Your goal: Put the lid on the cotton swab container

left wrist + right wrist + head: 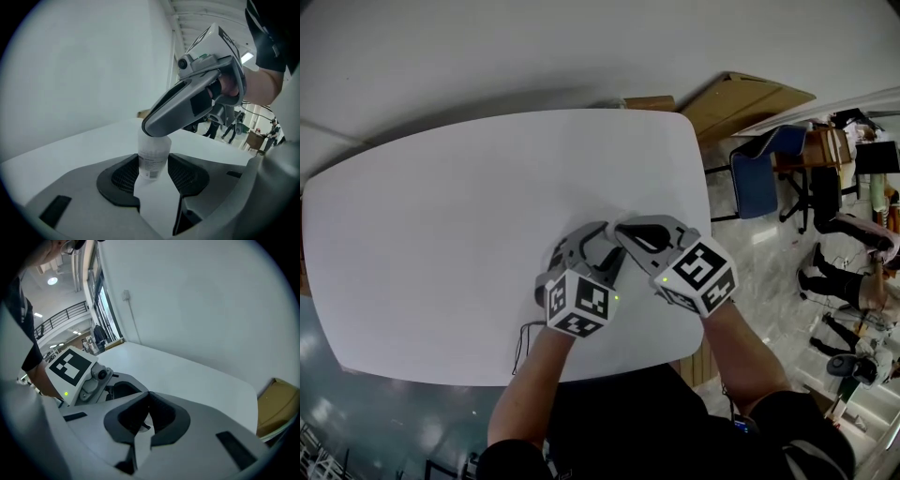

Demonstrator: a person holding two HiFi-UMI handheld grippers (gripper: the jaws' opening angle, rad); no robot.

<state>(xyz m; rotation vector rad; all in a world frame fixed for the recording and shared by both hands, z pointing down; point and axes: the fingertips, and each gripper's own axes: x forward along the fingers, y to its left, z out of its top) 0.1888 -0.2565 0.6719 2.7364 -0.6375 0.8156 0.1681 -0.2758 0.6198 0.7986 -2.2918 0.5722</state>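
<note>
One cotton swab container: translucent, with a printed label, upright on the one white worktop, toward its front edge and right half. Clamped low down between the two pads of the left tongs, one pad against each side. Top covered by the tip of the right tongs, reaching across it from above and the right; no lid to be made out beneath. Right tongs clenched, pads meeting at the tip in the right gripper view; unclear whether anything thin sits between them. In the head view, container hidden behind the two crossed tongs, with two marker cubes toward the body and two bare forearms behind. Past the worktop's far right corner, flat cardboard; beside it, one blue chair. One thin dark cable at the front edge.
</note>
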